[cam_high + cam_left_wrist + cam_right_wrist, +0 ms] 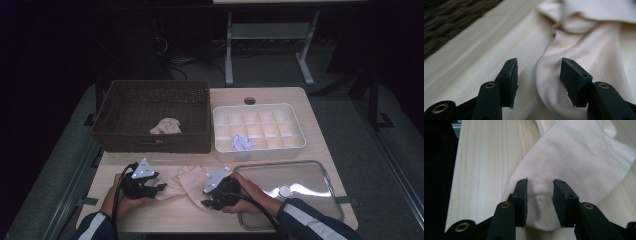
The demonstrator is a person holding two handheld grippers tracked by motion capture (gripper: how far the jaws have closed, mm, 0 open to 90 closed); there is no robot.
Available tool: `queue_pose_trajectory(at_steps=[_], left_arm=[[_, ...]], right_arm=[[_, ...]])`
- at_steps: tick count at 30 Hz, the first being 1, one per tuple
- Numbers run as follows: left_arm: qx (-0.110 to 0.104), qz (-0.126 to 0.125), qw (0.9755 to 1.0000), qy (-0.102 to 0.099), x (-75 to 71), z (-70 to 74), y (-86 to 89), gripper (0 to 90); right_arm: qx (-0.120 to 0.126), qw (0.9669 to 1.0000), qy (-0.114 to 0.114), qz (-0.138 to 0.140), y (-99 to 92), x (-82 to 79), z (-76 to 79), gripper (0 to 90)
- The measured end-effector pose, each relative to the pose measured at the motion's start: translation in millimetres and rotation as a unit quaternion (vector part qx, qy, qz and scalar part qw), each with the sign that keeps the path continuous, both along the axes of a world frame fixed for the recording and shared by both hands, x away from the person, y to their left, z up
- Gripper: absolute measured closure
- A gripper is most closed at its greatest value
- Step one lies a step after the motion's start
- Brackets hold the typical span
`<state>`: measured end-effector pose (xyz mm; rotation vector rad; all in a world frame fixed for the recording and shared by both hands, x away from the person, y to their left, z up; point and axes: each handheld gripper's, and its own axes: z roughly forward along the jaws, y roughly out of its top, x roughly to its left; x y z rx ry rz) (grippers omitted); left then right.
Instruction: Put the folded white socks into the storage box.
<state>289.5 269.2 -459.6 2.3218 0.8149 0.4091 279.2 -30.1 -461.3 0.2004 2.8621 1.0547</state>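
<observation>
1. A pale peach sock (182, 182) lies crumpled on the wooden surface (165, 212) near its front edge, in front of a brown wicker basket (155, 116). My two grippers close in on it from either side.

2. My left gripper (159, 187) has its jaws spread around one rounded fold of the sock (574, 57). The pads stand clear of the cloth. If I close here, I may catch only a loose ridge, and it could slide out when I lift.

3. My right gripper (206, 202) has its jaws partly closed around the sock's other end (579, 152). A small pucker of cloth rises between them, but I cannot tell whether they truly pinch it. A shallow bite like this could let go.

4. Both sets of jaws sit low against the surface. Pressing lower could scrape the pads on the wood rather than gather cloth.

5. Uneven pulling could bunch the sock further.
</observation>
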Motion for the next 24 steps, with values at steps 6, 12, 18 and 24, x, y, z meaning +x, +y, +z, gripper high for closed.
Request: queue_pose_trajectory(at_steps=[6,12,18,24], left_arm=[[-0.005,0.051,0.9987,-0.001,10.2,-0.8,18.2,47.3],[0.008,0.074,0.9972,-0.007,10.8,0.1,19.0,42.4],[-0.007,0.062,0.9978,-0.022,4.6,9.8,14.4,34.9],[-0.045,-0.015,0.998,-0.041,-13.1,26.2,-17.0,30.5]], right_arm=[[-0.006,0.9999,0.014,0.002,-6.9,-0.2,0.8,63.6],[-0.016,0.9997,0.02,0.006,-12.8,-6.8,2.6,62.2],[-0.029,0.9995,0.015,0.007,-15.0,-11.6,5.0,58.4],[-0.03,0.9994,0.016,0.009,-18.2,-13.1,6.6,59.8]])
